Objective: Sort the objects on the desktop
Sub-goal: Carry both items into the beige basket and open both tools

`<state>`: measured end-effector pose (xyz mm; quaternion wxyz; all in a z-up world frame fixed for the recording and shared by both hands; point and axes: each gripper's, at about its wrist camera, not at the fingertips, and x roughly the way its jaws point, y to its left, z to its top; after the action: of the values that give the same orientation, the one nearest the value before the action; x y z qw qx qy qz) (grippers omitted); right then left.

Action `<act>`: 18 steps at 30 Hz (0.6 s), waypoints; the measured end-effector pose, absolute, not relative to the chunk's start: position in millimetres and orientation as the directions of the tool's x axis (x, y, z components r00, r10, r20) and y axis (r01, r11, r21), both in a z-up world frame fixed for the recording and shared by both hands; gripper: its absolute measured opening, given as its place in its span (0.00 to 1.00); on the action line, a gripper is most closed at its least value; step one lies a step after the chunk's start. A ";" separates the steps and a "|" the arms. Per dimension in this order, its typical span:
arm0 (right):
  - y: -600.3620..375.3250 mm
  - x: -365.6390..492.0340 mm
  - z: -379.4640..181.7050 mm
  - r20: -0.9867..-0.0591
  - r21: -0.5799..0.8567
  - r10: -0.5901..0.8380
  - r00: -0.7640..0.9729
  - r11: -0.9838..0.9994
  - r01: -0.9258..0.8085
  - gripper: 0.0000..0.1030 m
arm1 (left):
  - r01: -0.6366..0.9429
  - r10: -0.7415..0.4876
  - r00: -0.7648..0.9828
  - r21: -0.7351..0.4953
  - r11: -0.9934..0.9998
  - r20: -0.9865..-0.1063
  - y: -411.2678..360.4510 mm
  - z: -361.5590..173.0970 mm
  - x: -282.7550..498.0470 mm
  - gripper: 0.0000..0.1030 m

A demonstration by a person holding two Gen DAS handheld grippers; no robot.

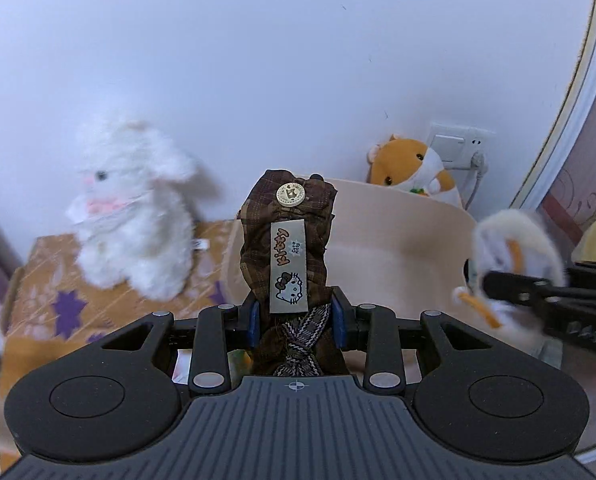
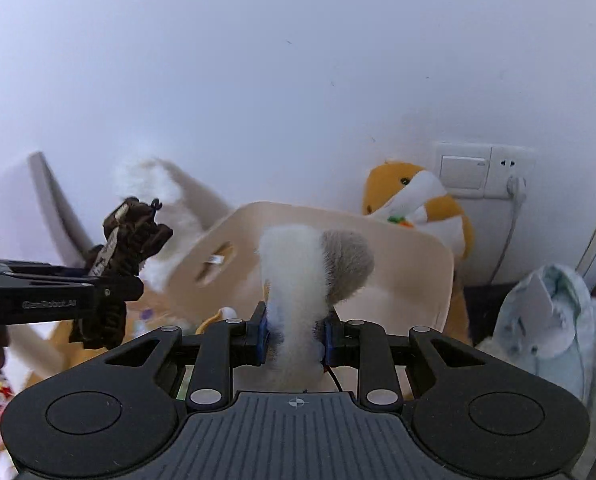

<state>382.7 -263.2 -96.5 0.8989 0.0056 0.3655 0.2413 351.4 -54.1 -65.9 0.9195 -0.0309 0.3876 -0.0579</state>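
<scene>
2 hand-held grippers carry soft items above a beige plastic bin (image 1: pixel 398 248) on a cluttered desktop, the transport step of the sorting job by the look of it. The left gripper (image 1: pixel 296 320) is clamped on a brown plaid fabric pouch (image 1: pixel 288 240) with a cartoon-cat label and 1 metal button, held upright over the bin's near rim. The right gripper (image 2: pixel 296 336) is closed tight on a white-and-grey furry toy (image 2: pixel 310 268), also in front of the bin. The next move likely calls for bringing each item over the bin's open mouth and releasing it without snagging fur or fabric on the pads.

Counted: 1 bin; 1 white plush lamb (image 1: pixel 134 212) standing on a patterned cloth left of the bin; 1 orange hamster plush (image 2: pixel 414 204) behind the bin against the wall; 1 pale blue fluffy slipper (image 2: pixel 546 320) at the right; 1 wall socket (image 2: pixel 484 170) with 1 plug.
</scene>
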 end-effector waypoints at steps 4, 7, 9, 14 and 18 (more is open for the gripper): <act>-256.0 420.5 -123.8 -0.692 0.162 0.390 0.607 0.904 -0.396 0.23 | 0.082 -0.122 0.655 -0.091 0.992 -0.745 -72.8 -85.9 391.8 0.33; -253.5 437.4 -145.6 -0.717 0.144 0.357 0.599 0.916 -0.374 0.24 | 0.080 -0.125 0.601 -0.097 0.992 -0.789 -84.4 -103.7 418.2 0.33; -252.5 444.8 -158.5 -0.731 0.138 0.338 0.592 0.924 -0.357 0.25 | 0.077 -0.123 0.575 -0.097 0.992 -0.809 -90.0 -114.3 428.9 0.31; -254.9 453.8 -176.8 -0.752 0.163 0.329 0.571 0.932 -0.323 0.46 | 0.079 -0.119 0.539 -0.090 0.993 -0.834 -97.3 -128.6 442.3 0.32; -258.7 451.7 -175.3 -0.738 0.148 0.305 0.601 0.943 -0.297 0.66 | 0.083 -0.162 0.561 -0.139 0.987 -0.812 -89.9 -124.0 439.5 0.51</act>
<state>451.7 -258.7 -175.3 0.8948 0.0050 0.4136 0.1681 439.5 -89.9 -124.0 0.8824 -0.0422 0.4634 -0.0694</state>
